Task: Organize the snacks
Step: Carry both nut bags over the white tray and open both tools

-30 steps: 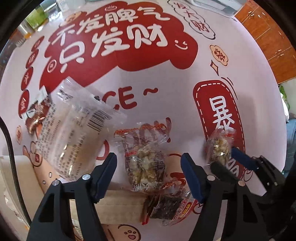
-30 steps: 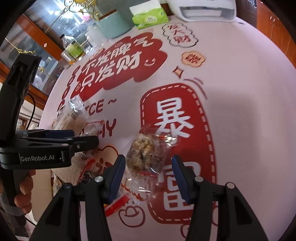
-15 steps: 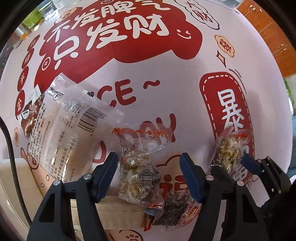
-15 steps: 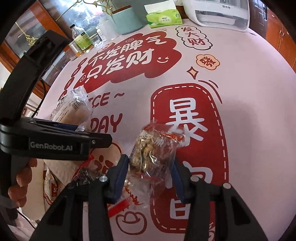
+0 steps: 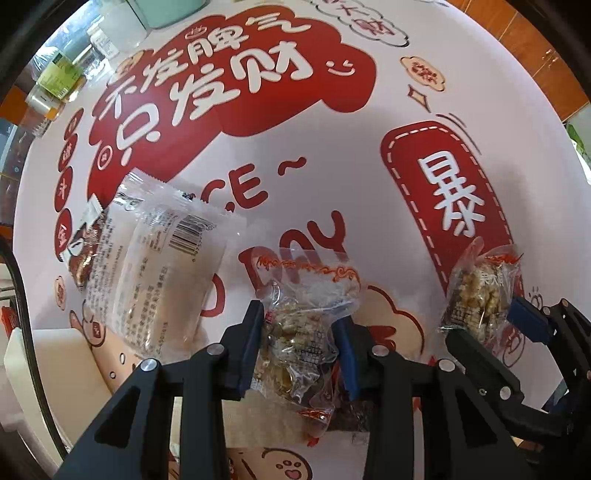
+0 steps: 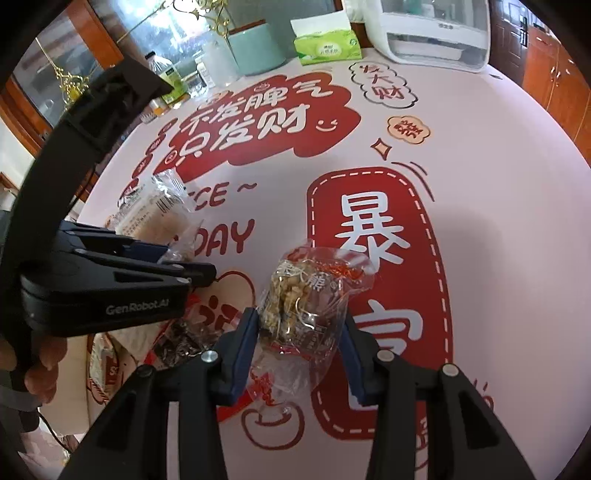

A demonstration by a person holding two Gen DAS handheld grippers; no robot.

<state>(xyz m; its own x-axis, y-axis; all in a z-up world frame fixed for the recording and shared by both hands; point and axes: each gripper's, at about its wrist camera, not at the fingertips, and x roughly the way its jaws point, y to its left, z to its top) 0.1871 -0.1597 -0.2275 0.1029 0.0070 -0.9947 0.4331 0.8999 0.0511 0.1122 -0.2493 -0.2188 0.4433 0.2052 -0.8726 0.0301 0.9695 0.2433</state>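
My left gripper (image 5: 301, 328) is shut on a clear packet of nut brittle (image 5: 295, 332) with red trim and holds it above the table. My right gripper (image 6: 299, 332) is shut on a second nut brittle packet (image 6: 303, 306), also lifted; that packet and gripper show at the right of the left wrist view (image 5: 480, 295). A large clear bread packet (image 5: 159, 266) lies on the table to the left. A dark snack packet with red edges (image 6: 184, 339) lies below the left gripper (image 6: 195, 269).
The round table has a white and red printed cover (image 6: 480, 184). At its far edge stand bottles (image 6: 166, 77), a teal pot (image 6: 258, 48), a green tissue pack (image 6: 328, 44) and a white appliance (image 6: 432, 29). A brown-wrapped snack (image 5: 83, 254) lies left of the bread packet.
Both grippers closed on their nut brittle packets and lifted them off the table. The left gripper moved in over its packet first.
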